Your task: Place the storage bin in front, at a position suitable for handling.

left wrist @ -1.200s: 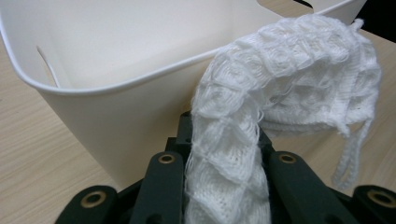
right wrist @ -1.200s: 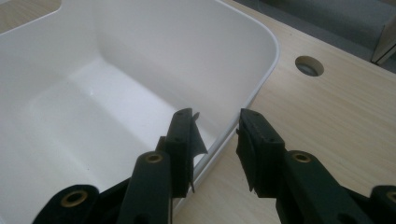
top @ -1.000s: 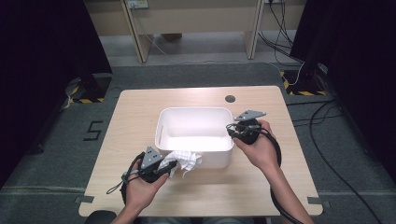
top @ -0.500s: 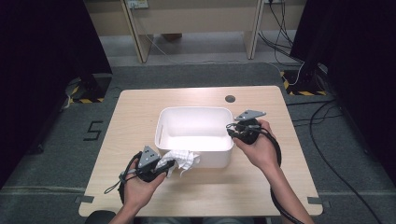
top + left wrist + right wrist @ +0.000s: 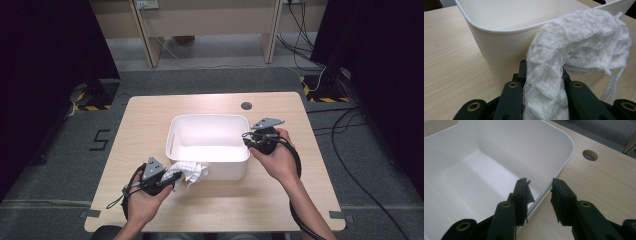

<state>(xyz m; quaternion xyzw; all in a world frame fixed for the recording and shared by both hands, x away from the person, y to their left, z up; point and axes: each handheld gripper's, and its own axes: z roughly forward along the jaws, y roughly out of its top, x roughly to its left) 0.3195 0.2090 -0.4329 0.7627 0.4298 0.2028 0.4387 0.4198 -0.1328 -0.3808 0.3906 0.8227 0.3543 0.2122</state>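
A white knitted cloth (image 5: 192, 172) hangs crumpled against the front left wall of the white plastic bin (image 5: 225, 170), just outside it. My left gripper (image 5: 175, 177) is shut on one end of the cloth; in the left gripper view the cloth (image 5: 574, 42) arches up from between the jaws of that gripper (image 5: 543, 68) toward the bin's corner (image 5: 499, 50). My right gripper (image 5: 247, 140) sits on the bin's right rim. In the right gripper view its jaws (image 5: 539, 183) clamp that rim (image 5: 570, 150), one inside, one outside. Nothing lies inside the bin.
The bin stands mid-table on a light wooden table (image 5: 150, 130). A round cable hole (image 5: 246, 105) lies just behind the bin's right corner, also seen as the hole (image 5: 590, 155). Cables trail from both grippers toward the table's front edge.
My left gripper and the cloth have drifted slightly left, away from the bin's front wall. The right gripper has stayed on the rim.
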